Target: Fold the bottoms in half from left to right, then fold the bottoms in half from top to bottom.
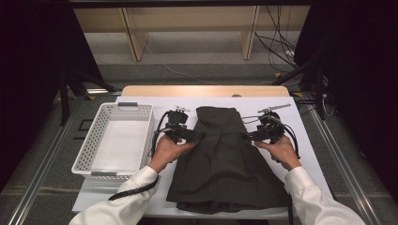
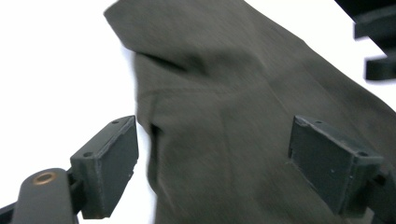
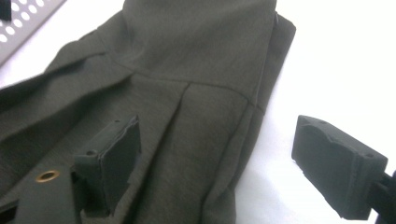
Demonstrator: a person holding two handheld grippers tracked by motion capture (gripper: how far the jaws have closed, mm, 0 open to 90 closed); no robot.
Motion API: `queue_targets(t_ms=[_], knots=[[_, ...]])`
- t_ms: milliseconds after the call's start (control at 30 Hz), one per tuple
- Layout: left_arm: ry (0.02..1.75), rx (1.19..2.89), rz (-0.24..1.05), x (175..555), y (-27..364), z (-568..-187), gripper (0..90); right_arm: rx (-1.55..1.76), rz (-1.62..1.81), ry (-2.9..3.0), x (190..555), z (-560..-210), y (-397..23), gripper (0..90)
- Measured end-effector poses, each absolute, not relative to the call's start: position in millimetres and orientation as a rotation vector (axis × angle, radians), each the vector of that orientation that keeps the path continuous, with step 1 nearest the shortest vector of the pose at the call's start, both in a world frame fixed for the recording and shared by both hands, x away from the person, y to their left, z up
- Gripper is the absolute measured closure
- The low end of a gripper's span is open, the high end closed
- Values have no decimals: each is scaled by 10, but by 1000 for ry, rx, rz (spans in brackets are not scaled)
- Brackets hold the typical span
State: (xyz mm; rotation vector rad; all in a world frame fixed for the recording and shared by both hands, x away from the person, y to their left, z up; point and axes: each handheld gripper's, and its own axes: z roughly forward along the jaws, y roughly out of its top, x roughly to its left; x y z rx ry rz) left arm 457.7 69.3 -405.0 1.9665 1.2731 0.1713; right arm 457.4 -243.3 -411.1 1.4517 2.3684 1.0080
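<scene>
White shirt sleeves with buttoned cuffs; each black tool (image 1: 199,136) has blocky screwed pads and a trailing black cable.

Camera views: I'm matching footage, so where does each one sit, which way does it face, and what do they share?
High view: above the person's side, looking forward and down on the table, basket and dark garment; forearms, hands, both grippers show.
Left gripper view: rides the left gripper, facing the garment's edge; open jaws show.
Right gripper view: rides the right gripper, facing the garment's opposite edge; open jaws show.
Shared: the garment on the white surface.
</scene>
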Motion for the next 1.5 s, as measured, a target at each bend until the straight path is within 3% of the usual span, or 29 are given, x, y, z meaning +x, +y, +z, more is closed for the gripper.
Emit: queue_targets(t_ms=[333,1100,1267,1367,1500], knots=[[1378,2005,216,4820,521,-4182,142,1456,995,2354,4546,-4112,-2451,163],[1494,2073,46,5215,383,-4610,200,1457,963,2363,4558,-4147,-2483,167],[1442,2076,4,5221,405,-4628,390,1456,954,2365,4567,-4143,-2474,172],[1412,2040,-18,5189,426,-4568,619,1464,941,2371,4609,-4159,-2457,174],[1385,2040,-11,5167,408,-4500,719,1493,942,2375,4710,-4177,-2442,179]])
